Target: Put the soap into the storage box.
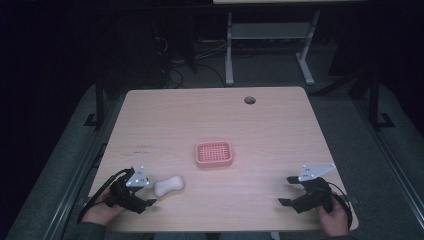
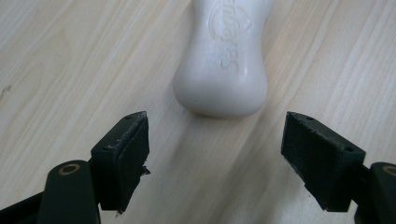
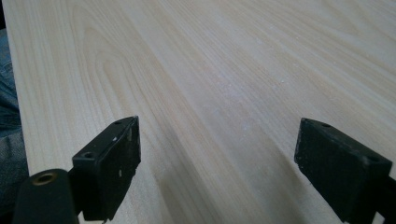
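I am lining up the left gripper [image 2: 215, 154], jaws spread wide, just short of the soap bar [image 2: 223, 60] lying on the worktop [image 1: 280, 125]. Right gripper [image 3: 224, 172] is idling open. Risk: the slick, rounded soap is likely to squirt sideways.

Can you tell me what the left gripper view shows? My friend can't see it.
A white bar of soap with raised letters lies on a light wooden table, just ahead of the left tool. The tool's two black jaws stand wide open, one on each side, and do not touch the soap.
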Tool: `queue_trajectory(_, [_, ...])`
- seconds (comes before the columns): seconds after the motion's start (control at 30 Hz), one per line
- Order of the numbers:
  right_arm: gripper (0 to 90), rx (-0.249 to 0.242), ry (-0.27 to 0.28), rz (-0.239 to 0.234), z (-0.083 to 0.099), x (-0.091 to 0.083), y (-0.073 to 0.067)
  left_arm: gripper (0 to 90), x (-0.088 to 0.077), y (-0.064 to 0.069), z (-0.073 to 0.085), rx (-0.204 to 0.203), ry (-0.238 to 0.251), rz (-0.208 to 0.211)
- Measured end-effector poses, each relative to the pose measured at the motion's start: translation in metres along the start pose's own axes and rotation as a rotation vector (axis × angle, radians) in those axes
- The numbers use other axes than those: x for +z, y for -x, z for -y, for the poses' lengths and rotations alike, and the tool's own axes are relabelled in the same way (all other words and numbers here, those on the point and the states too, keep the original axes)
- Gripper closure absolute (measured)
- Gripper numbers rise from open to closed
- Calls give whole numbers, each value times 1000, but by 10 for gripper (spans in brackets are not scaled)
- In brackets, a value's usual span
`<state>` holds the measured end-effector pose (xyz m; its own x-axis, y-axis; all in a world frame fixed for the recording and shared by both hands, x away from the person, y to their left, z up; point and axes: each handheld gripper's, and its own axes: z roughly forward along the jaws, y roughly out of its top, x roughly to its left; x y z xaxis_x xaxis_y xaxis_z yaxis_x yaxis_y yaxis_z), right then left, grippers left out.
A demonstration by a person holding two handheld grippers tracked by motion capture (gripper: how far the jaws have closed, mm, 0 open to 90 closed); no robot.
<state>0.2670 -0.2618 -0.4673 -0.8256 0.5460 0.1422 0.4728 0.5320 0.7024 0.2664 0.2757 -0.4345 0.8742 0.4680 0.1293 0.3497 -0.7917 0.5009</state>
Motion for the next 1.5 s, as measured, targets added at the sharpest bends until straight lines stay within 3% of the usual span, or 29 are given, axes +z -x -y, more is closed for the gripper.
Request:
queue_trajectory(0.47, [141,-5,3,0,-2,1,-1,244,2,0,-13,10,10,41])
queue_trajectory(1.5, [141,-8,3,1,-2,0,0,262,24,-5,-38,45,-9,80])
